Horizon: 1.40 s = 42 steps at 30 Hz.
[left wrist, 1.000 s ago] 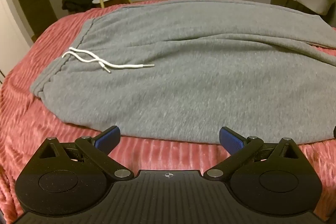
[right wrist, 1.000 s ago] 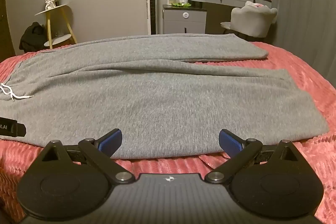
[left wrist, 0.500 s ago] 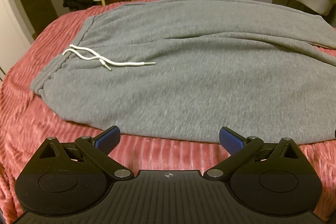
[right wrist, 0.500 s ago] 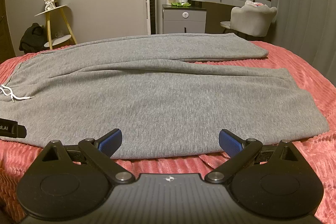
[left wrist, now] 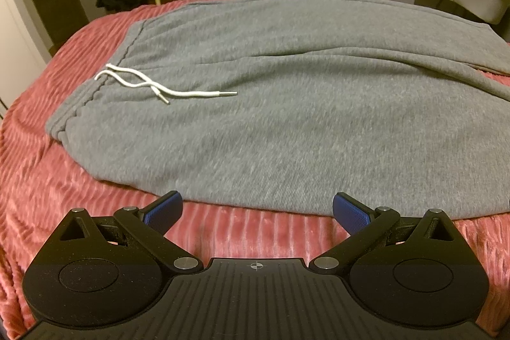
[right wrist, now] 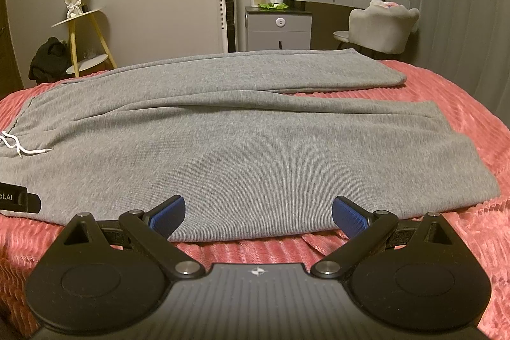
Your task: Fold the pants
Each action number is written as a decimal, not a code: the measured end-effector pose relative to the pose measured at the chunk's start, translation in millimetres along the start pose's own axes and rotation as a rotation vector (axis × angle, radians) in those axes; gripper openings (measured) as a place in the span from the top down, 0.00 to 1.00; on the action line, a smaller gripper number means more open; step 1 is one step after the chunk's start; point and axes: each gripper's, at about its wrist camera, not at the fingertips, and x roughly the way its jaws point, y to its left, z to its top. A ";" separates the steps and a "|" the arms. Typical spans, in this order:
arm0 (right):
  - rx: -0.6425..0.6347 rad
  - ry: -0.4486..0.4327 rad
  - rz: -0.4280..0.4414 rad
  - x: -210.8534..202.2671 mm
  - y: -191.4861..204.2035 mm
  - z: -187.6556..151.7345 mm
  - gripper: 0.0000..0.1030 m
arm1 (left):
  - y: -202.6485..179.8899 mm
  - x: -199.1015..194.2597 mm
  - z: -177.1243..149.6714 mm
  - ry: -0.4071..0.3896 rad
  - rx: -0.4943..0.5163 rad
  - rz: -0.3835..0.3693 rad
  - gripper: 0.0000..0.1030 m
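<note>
Grey pants (left wrist: 287,117) w/ white drawstring (left wrist: 149,83) on pink ribbed bedspread (left wrist: 38,180); blue pads (left wrist: 162,211).

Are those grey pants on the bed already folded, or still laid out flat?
Spread out, not folded. The grey pants lie flat on the pink bedspread, both legs side by side at full length, the white drawstring showing.

My matt black plastic left gripper (left wrist: 255,209) faced soft grey knit pants (left wrist: 287,117) on a ribbed, plush pink blanket (left wrist: 38,180).
</note>
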 end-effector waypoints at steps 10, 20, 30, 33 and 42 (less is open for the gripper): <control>0.011 0.000 0.002 -0.7 -1.8 -0.4 0.04 | -0.1 0.4 0.1 0.001 -0.002 -0.001 0.00; 0.019 0.006 0.005 0.0 -3.0 0.8 0.04 | -0.5 0.5 1.1 0.007 -0.003 -0.003 0.00; 0.021 0.010 0.007 1.0 -3.5 0.9 0.04 | -0.8 -0.2 1.4 0.007 -0.005 -0.009 0.00; 0.022 0.015 0.007 1.7 -3.9 1.2 0.04 | -0.9 0.2 1.4 0.010 -0.007 -0.011 0.00; 0.033 0.023 0.017 3.8 -6.8 1.5 0.04 | -2.1 -0.2 1.3 0.010 -0.005 -0.016 0.00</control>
